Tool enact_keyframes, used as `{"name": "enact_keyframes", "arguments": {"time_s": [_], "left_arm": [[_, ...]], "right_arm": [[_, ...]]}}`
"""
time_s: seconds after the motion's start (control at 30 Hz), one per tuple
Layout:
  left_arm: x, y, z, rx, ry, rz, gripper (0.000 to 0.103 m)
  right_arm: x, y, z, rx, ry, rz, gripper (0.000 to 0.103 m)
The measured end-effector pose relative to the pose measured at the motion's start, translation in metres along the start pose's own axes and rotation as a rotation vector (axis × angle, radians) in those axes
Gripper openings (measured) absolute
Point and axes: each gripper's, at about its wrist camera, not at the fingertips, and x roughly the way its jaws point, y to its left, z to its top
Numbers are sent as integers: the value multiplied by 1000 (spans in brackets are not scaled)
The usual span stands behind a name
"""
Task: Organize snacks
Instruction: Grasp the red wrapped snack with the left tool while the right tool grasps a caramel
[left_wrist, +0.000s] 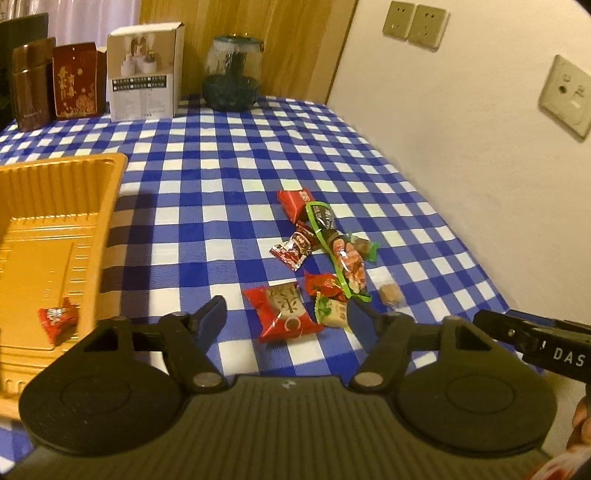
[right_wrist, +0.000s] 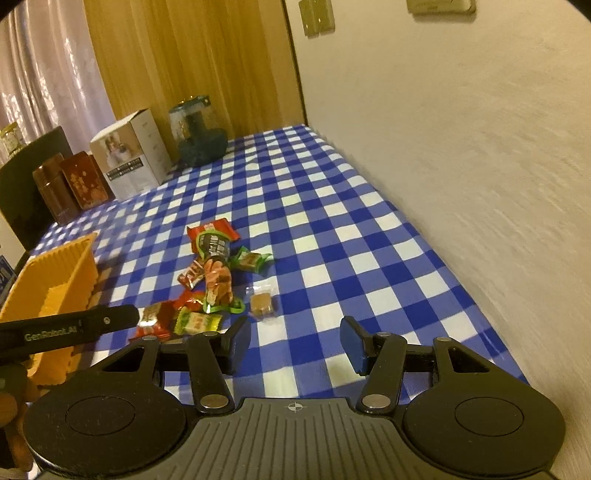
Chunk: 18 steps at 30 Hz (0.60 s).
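Observation:
A heap of wrapped snacks lies on the blue checked tablecloth (left_wrist: 229, 177): a large red and beige packet (left_wrist: 286, 312), a long green-edged bag (left_wrist: 338, 247), small red candies (left_wrist: 295, 203) and a clear-wrapped brown sweet (left_wrist: 390, 293). A gold plastic tray (left_wrist: 55, 236) at the left holds one red candy (left_wrist: 59, 319). My left gripper (left_wrist: 286, 315) is open and empty, its fingers on either side of the red and beige packet. My right gripper (right_wrist: 295, 341) is open and empty, to the right of the heap (right_wrist: 214, 280), near the brown sweet (right_wrist: 261, 303).
Brown and red tins (left_wrist: 55, 85), a white box (left_wrist: 146, 74) and a dark glass jar (left_wrist: 231, 74) stand along the back by a wooden panel. A wall with sockets (left_wrist: 565, 96) borders the table's right edge.

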Motion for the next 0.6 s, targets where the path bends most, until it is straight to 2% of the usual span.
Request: {"name": "enact_keyframes", "arguments": {"time_s": [0.3,0.43,0.6], "left_arm": [[39,1,2,18,29,20,50],[49,4,1,29,47,24,46],[58,8,0,45,66,28,37]], "right_arm": [[38,1,7,-37,31,27,54],[53,5,10,-56,38,33,54],[74,11,14,-75,59,42,52]]}}
